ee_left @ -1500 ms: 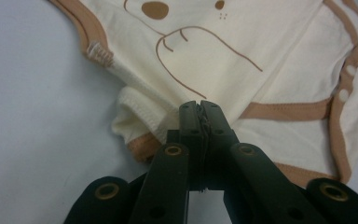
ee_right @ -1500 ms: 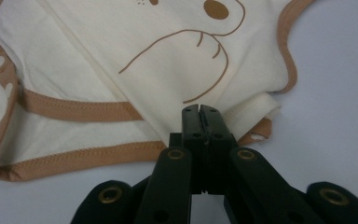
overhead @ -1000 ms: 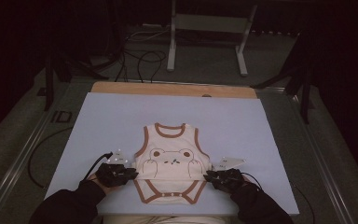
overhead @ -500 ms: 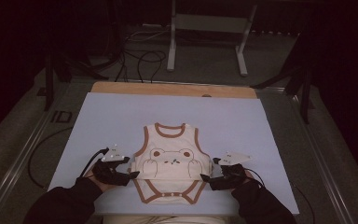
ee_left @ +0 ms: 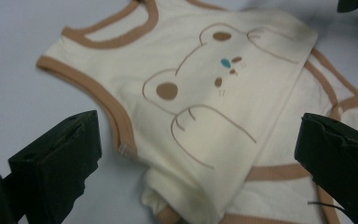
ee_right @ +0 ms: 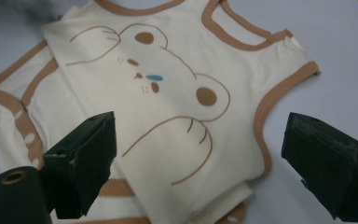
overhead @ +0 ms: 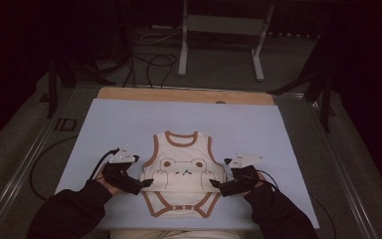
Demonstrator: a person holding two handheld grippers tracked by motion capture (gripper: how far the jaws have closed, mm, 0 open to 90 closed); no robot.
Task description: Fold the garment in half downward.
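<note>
Bodysuit [overhead: 183, 177] is lying flat mid-tabletop [overhead: 129, 119], its top part doubled down over the snap end, as left tool [overhead: 147, 183] and right tool [overhead: 214, 187], jaws just opening and gripping nothing, are flanking it; further folds likely remaining.

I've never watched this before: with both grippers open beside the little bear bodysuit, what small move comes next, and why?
Probably bring both grippers down to the bottom snap edge and fold it up. The left gripper and right gripper have just opened with nothing between their jaws, and the bodysuit lies folded across its middle, the lower part sticking out.
</note>
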